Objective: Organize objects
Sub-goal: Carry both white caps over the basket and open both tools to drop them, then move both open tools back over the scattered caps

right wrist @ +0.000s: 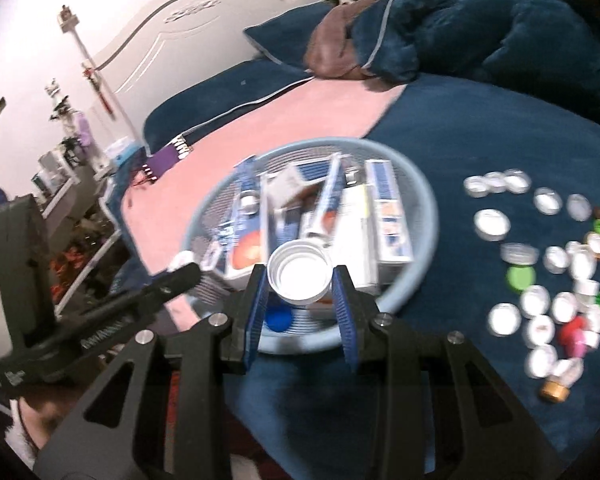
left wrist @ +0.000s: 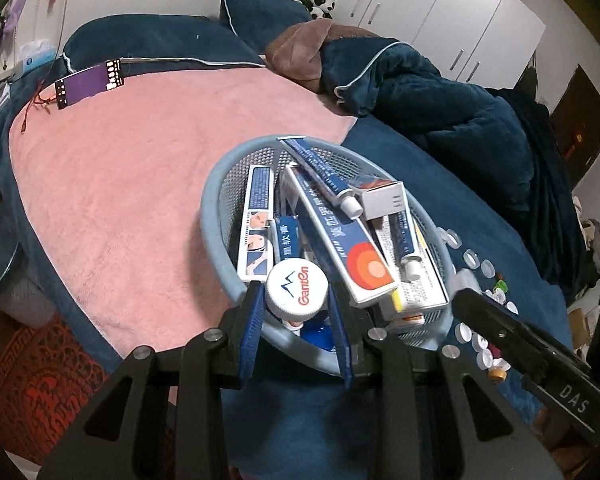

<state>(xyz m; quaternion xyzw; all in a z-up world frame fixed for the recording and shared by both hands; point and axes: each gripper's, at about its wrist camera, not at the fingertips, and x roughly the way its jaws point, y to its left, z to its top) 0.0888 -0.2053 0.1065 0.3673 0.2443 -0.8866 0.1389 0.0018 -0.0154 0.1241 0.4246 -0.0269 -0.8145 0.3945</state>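
Left gripper (left wrist: 296, 300) clamped on a white Ganten cap (left wrist: 298, 290), printed top facing the camera, held over the near rim of the basket (left wrist: 216, 216). Right gripper (right wrist: 300, 284) clamped on a plain white cap (right wrist: 300, 276), hollow side up, likewise over the basket's near edge; blurred in that view.

Under everything, a bed (left wrist: 440, 184) in dark blue, with a pink blanket (left wrist: 120, 200) spread over its left part. Resting across the blanket's edge and the blue cover, a round light-blue mesh basket. Inside, packed in a jumble: several long blue-and-white boxes (left wrist: 340, 240), one with an orange-red disc on its end; a small grey box (left wrist: 382, 198) on top near the far-right side; two blue-and-white tubes (left wrist: 324, 176) with white screw ends, one lying diagonally over the boxes; a blue cap (left wrist: 316, 336) on the mesh floor near the front.

Beside the basket on the blue cover, loose caps (right wrist: 540, 272) scattered: mostly white, a few green, one red, one pink, one gold. Exact count not readable through the blur.
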